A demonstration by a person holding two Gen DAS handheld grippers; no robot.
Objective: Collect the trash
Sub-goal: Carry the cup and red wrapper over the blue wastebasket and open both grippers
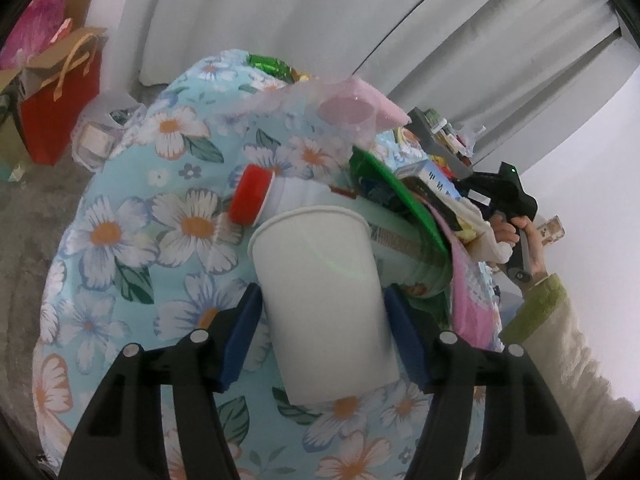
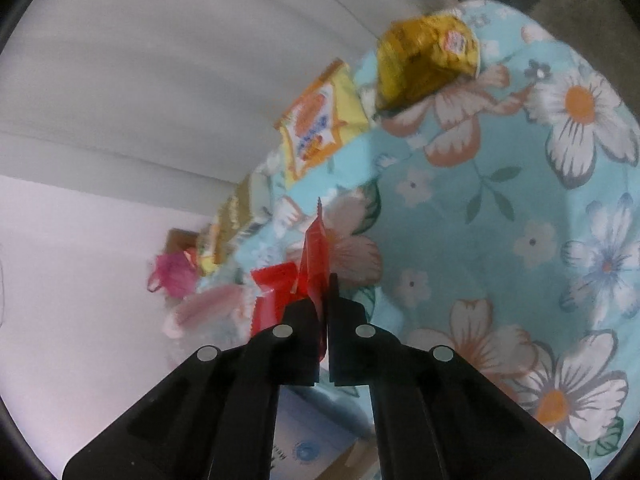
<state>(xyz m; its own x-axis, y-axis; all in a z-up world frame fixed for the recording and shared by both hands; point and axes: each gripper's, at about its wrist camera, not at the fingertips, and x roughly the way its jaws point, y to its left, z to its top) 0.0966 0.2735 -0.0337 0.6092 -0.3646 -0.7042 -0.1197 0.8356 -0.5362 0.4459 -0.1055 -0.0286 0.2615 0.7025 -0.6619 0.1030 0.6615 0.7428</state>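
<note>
My left gripper (image 1: 324, 312) is shut on a white paper cup (image 1: 320, 288), its blue pads pressed on both sides, above a floral blue cloth (image 1: 132, 220). Behind the cup lie a white bottle with a red cap (image 1: 252, 194), a green sheet (image 1: 400, 196) and a pile of packets and boxes. My right gripper (image 2: 322, 288) is shut on a red wrapper (image 2: 314, 256) that sticks up between the fingers. Yellow snack packets (image 2: 424, 60) (image 2: 320, 120) lie along the cloth's far edge. The right gripper also shows in the left wrist view (image 1: 500, 192), held by a hand.
A red paper bag (image 1: 56, 108) and cardboard boxes stand on the grey floor at the left. White curtains (image 1: 320, 12) hang behind. A pink bag (image 2: 172, 276) and a light blue box (image 2: 316, 440) sit near the right gripper.
</note>
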